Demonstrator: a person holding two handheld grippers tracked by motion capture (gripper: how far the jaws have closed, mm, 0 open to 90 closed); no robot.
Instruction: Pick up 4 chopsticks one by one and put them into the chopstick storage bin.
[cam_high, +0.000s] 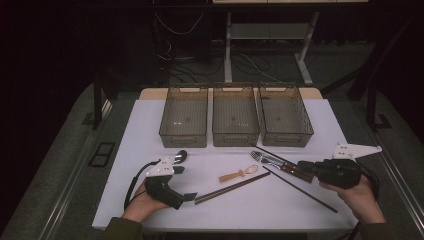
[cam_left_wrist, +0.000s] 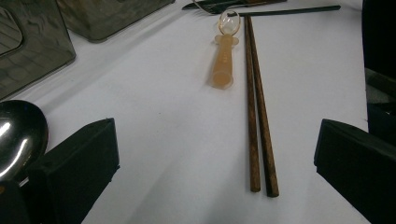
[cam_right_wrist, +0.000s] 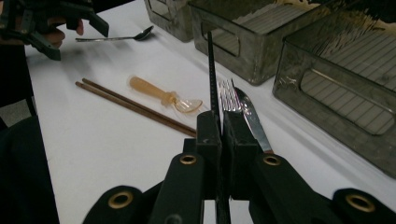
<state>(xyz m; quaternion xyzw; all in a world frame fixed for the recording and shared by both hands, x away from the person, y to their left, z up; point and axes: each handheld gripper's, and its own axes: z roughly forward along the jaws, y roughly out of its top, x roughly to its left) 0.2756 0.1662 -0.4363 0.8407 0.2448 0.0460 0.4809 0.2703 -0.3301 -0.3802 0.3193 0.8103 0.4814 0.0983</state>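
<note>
The right gripper (cam_high: 302, 167), at lower right of the high view, is clamped on a dark chopstick (cam_right_wrist: 211, 74) beside the fork (cam_right_wrist: 228, 97) — it should lift level to clear the knife (cam_right_wrist: 252, 120). At lower left, the left gripper (cam_high: 190, 196) gapes wide before the brown chopsticks (cam_left_wrist: 256, 112).
</note>
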